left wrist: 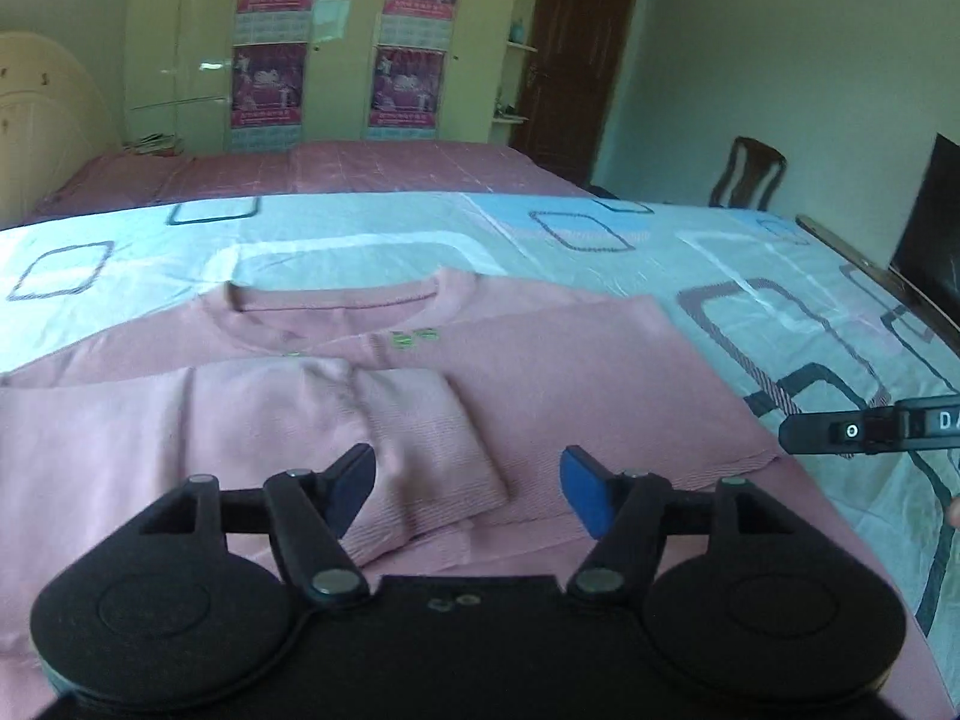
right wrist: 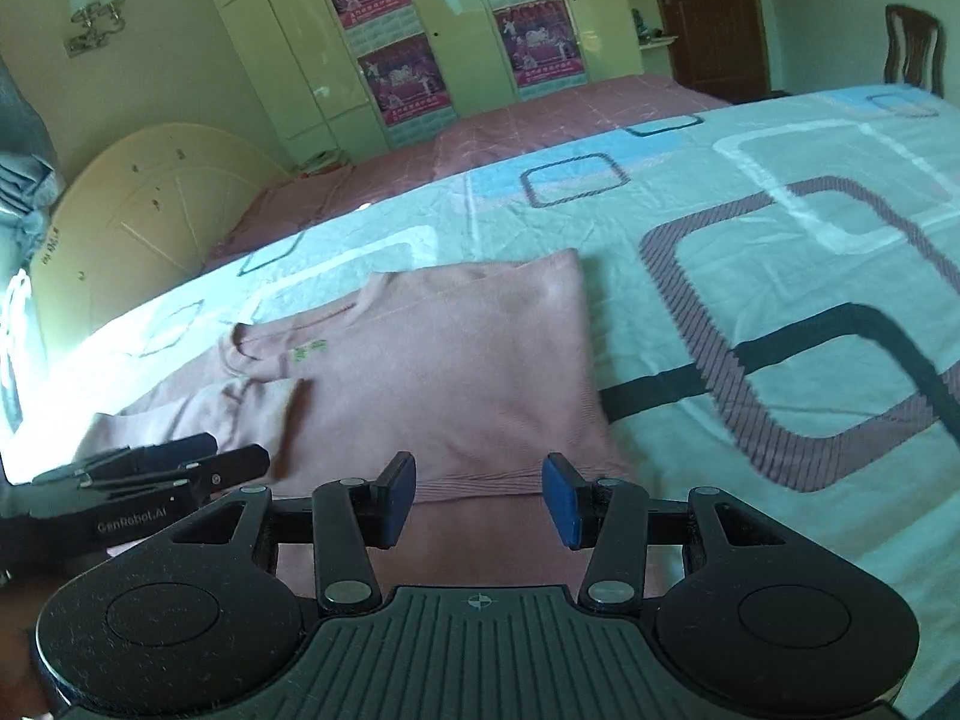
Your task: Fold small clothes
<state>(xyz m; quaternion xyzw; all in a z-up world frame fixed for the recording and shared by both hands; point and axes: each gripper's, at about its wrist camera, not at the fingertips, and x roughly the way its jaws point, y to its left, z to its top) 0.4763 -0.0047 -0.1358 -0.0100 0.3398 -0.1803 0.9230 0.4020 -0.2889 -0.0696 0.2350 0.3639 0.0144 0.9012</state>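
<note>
A pink long-sleeved top (left wrist: 528, 372) lies flat on the patterned bedsheet (left wrist: 750, 276), neck away from me. One sleeve (left wrist: 384, 450) is folded across its front, cuff near the hem. My left gripper (left wrist: 468, 486) is open and empty just above that cuff. In the right wrist view the same top (right wrist: 456, 372) lies ahead, its right side folded straight. My right gripper (right wrist: 480, 498) is open and empty over the hem. The left gripper's body (right wrist: 150, 480) shows at the left of the right wrist view; the right gripper's side (left wrist: 870, 429) shows in the left wrist view.
The light blue sheet with square outlines (right wrist: 780, 300) stretches to the right. A pink-covered bed (left wrist: 312, 174) lies behind, with wardrobes (left wrist: 336, 42), a brown door (left wrist: 576, 54), a wooden chair (left wrist: 750, 174) and a dark screen (left wrist: 930, 222) at the right.
</note>
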